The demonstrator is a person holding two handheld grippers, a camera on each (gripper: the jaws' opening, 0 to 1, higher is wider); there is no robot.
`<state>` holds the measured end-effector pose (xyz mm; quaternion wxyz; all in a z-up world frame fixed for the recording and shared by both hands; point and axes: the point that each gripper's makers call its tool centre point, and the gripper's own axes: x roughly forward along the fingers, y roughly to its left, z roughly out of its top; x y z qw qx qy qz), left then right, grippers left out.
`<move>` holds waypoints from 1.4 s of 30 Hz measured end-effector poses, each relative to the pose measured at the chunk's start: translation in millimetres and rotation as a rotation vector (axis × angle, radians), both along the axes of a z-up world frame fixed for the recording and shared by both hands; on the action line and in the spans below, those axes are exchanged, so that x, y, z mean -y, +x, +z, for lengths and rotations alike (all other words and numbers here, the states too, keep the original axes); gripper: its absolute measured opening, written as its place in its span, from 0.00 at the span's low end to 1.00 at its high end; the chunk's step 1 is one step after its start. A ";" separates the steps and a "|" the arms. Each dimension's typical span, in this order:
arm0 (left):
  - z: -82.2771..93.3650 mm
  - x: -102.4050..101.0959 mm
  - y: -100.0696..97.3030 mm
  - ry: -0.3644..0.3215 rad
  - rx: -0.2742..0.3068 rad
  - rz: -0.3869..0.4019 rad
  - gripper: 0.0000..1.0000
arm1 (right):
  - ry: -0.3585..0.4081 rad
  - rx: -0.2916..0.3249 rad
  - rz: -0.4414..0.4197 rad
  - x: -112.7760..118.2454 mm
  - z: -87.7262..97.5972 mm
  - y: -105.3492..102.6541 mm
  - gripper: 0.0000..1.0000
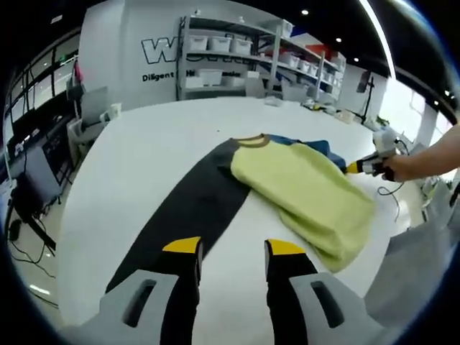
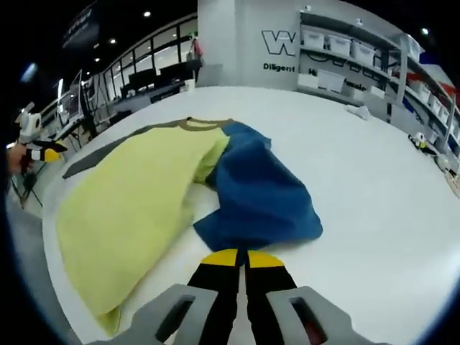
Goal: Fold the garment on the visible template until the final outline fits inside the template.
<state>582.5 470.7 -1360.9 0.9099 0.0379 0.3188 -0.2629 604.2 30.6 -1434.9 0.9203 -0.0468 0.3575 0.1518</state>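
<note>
The garment lies on the white table (image 1: pixel 144 158): a yellow-green body (image 1: pixel 309 190), a long dark grey part (image 1: pixel 194 205) and a blue part (image 1: pixel 316 146), with a brown collar (image 1: pixel 251 140). My left gripper (image 1: pixel 233 248) is open at the near end of the grey part, its left jaw over that cloth. In the right gripper view the yellow-green body (image 2: pixel 133 198) lies left of the crumpled blue part (image 2: pixel 259 194). My right gripper (image 2: pixel 241 259) is shut just short of the blue edge, nothing visibly between its jaws. It also appears, held by a hand, as the right gripper (image 1: pixel 363 167) beside the garment's far edge. The left gripper (image 2: pixel 43 151) appears at far left.
Shelves with white bins (image 1: pixel 230 50) stand behind the table, under a wall with lettering. Desks with monitors (image 1: pixel 32 172) sit past the table's left edge. Small items and a cable (image 1: pixel 392 194) lie near the right edge. Bare table (image 2: pixel 374 187) stretches right of the blue part.
</note>
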 end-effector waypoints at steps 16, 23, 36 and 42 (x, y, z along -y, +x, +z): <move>0.1 16.5 0.9 -0.012 0.001 -0.026 0.33 | -0.361 0.109 0.158 64.8 47.4 19.8 0.00; 2.5 19.5 2.4 -0.019 0.004 -0.026 0.33 | -0.556 0.162 0.350 44.1 57.2 34.3 0.00; 4.1 22.6 0.8 -0.019 0.000 -0.031 0.32 | -0.580 0.154 0.556 -37.0 20.8 40.4 0.00; 3.7 24.1 0.7 -0.022 -0.002 -0.033 0.32 | -0.545 0.145 0.500 -27.3 20.0 61.2 0.00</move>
